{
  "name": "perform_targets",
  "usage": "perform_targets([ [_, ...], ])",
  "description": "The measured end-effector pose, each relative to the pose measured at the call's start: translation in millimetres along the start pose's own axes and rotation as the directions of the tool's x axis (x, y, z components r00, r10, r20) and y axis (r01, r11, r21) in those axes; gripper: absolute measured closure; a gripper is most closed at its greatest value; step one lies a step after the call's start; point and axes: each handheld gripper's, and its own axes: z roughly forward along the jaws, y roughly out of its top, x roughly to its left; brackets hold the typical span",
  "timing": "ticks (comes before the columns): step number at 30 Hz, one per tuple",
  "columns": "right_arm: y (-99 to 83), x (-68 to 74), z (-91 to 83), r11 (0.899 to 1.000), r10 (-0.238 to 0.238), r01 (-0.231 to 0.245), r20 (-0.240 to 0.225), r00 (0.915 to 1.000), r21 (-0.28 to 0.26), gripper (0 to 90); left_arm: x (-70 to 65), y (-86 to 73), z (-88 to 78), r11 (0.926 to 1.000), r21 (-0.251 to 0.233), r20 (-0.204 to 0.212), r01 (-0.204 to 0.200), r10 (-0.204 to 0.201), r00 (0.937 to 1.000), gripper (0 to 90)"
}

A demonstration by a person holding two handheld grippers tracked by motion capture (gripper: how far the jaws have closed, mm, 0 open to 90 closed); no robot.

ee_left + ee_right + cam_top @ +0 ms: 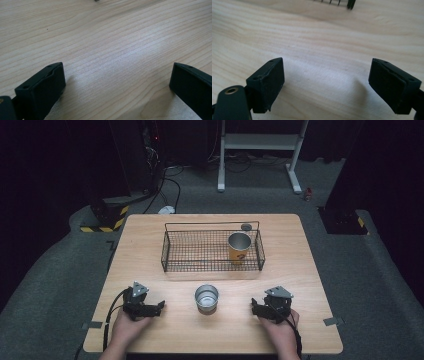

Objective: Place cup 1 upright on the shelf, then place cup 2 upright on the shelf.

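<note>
A silver metal cup (206,297) stands upright on the wooden table (150,245), near the front and between my two grippers. A second cup (239,247), yellow with a metal rim, stands inside the black wire basket (195,251), at its right end. My left gripper (159,307) rests on the table left of the silver cup, held by a hand. Its jaws are open over bare wood (117,80). My right gripper (255,308) rests to the right of the cup, also open over bare wood (325,80).
A small grey disc (246,226) lies on the table just behind the basket's right end. A corner of the basket (350,3) shows at the top of the right gripper view. Dark stands and cables crowd the floor beyond the table's far edge.
</note>
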Motion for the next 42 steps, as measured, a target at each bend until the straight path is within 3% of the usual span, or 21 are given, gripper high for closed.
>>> perform_targets([
  [4, -2.0, 2.9, -1.1, 1.000, -0.017, 0.017, -0.014, 0.9998, 0.014, 13.5, -0.4, -0.1, 0.2, 1.0000, -0.003, -0.002, 0.005, -0.005, 1.0000, 0.7],
  [8, -1.6, 0.8, -0.3, 0.999, 0.026, -0.025, -0.023, 0.9994, 0.025, 13.7, -0.5, -0.1, 0.0, 1.0000, -0.004, -0.008, 0.002, -0.002, 1.0000, 0.7],
  [17, -1.7, 1.9, -0.2, 1.000, 0.018, -0.018, -0.016, 0.9997, 0.023, 13.6, -1.2, 0.4, 0.5, 0.9999, -0.005, -0.013, 0.011, -0.011, 0.9998, 0.9],
  [23, -1.4, 1.4, -0.1, 0.999, 0.020, -0.020, -0.022, 0.9996, 0.027, 13.0, -0.3, 1.7, -1.2, 0.9999, -0.017, -0.006, -0.001, 0.001, 1.0000, 7.9],
  [27, -1.1, 1.2, 0.3, 0.999, 0.017, -0.016, -0.027, 0.9995, 0.028, 12.8, 1.0, 2.3, -5.9, 0.9988, -0.035, 0.039, 0.033, -0.031, 0.9987, 8.0],
  [36, -0.9, 1.4, 0.6, 0.999, 0.017, -0.016, -0.031, 0.9994, 0.031, 11.9, -7.7, 8.8, -16.9, 0.9947, -0.100, 0.088, 0.021, -0.012, 0.9960, 7.2],
  [42, -0.9, 1.1, 0.6, 0.999, 0.015, -0.014, -0.033, 0.9994, 0.030, 11.9, -17.6, 13.3, -23.7, 0.9885, -0.149, 0.158, 0.029, -0.006, 0.9875, 7.0],
])
